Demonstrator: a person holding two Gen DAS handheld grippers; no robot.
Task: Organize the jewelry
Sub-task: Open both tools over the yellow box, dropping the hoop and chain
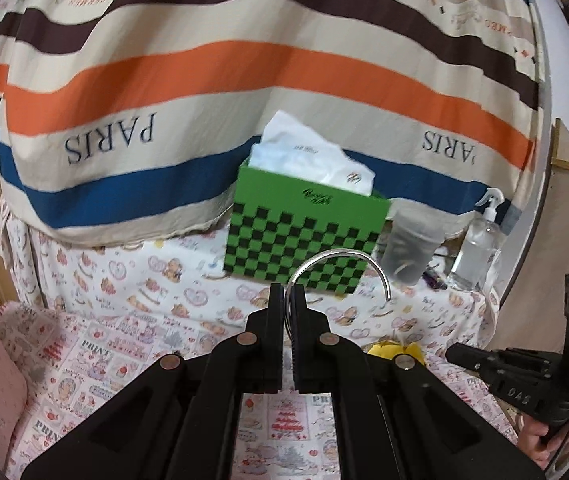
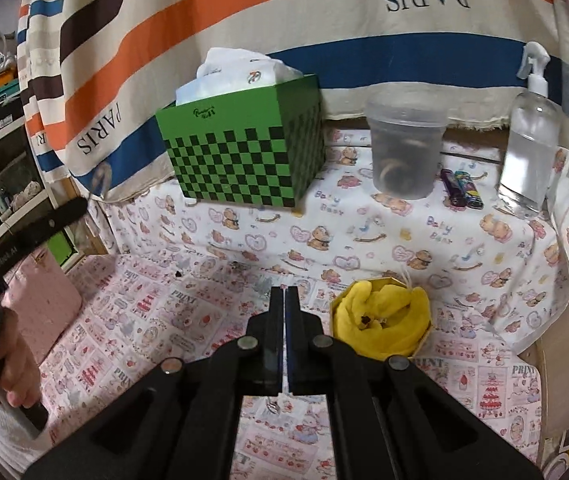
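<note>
The left gripper (image 1: pixel 286 292) is clamped on a silver bangle (image 1: pixel 344 258), gripped at one end so its open arc stands clear at 1 o'clock, probably for carrying toward the clear cup (image 2: pixel 404 152) at the bench's (image 2: pixel 284 224) 12 o'clock. The right gripper (image 2: pixel 285 294) is closed; a small tag (image 2: pixel 280 402) dangles beneath, though whether it is pinched is unclear. The yellow-lined box (image 2: pixel 380 320) sits at 3 o'clock, its contents hard to make out.
</note>
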